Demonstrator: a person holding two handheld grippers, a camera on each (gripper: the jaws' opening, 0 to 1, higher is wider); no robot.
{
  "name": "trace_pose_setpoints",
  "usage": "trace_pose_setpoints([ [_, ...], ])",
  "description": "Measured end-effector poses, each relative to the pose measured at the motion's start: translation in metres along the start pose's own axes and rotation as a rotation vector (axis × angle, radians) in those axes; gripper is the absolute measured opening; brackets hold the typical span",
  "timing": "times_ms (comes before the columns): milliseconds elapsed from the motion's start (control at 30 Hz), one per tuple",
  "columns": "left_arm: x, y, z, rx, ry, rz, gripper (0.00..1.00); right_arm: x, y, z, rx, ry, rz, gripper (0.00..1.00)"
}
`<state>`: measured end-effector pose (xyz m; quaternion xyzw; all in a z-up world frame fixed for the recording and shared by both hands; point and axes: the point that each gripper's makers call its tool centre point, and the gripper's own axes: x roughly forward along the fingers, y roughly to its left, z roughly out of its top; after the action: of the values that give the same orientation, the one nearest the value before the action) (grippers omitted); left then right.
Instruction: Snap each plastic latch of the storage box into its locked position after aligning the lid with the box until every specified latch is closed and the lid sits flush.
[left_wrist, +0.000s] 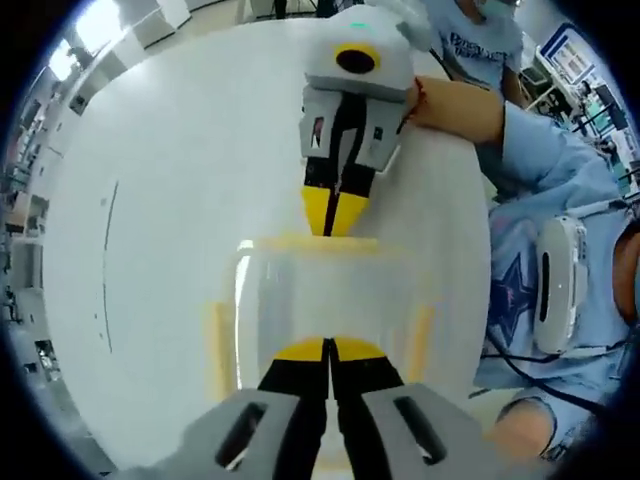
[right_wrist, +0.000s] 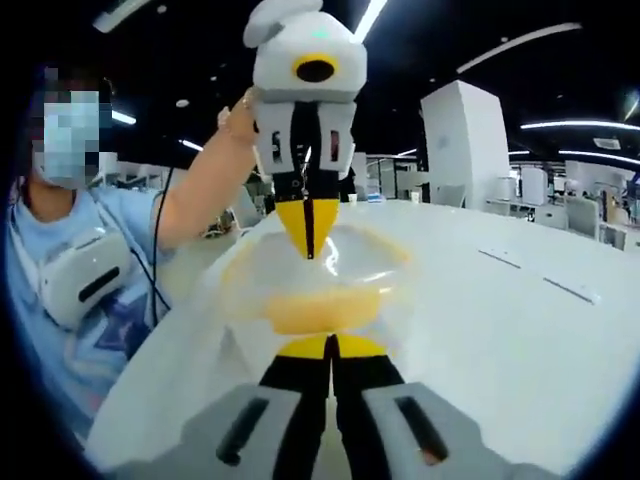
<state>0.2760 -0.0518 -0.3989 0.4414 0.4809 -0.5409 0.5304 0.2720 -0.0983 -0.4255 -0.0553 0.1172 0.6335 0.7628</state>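
Observation:
A clear storage box (left_wrist: 330, 300) with pale yellow latches sits on the white table, its lid on top. My left gripper (left_wrist: 328, 348) is shut, its yellow tips resting at the box's near edge. Opposite it, my right gripper (left_wrist: 334, 225) is shut too, tips down on the far yellow latch (left_wrist: 320, 243). Side latches (left_wrist: 217, 345) lie along both flanks. In the right gripper view the right gripper (right_wrist: 330, 345) touches the near yellow latch (right_wrist: 315, 310), and the left gripper (right_wrist: 308, 245) points down onto the box's (right_wrist: 320, 270) far rim.
The round white table (left_wrist: 170, 250) spreads wide around the box. A person in a light blue shirt (left_wrist: 560, 180) stands close at the table's edge, a white device (right_wrist: 85, 275) on the chest. White partitions (right_wrist: 460, 140) stand beyond the table.

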Motion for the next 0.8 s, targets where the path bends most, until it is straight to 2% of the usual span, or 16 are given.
trace_pose_setpoints([
  [433, 0.0004, -0.0016, 0.0012, -0.013, -0.014, -0.031, 0.0, -0.0006, -0.0014, -0.0001, -0.028, 0.014, -0.012, 0.0],
  [800, 0.0011, -0.0028, 0.0029, -0.023, 0.034, -0.022, 0.0, -0.0012, -0.0006, 0.0002, -0.052, 0.024, -0.019, 0.0],
])
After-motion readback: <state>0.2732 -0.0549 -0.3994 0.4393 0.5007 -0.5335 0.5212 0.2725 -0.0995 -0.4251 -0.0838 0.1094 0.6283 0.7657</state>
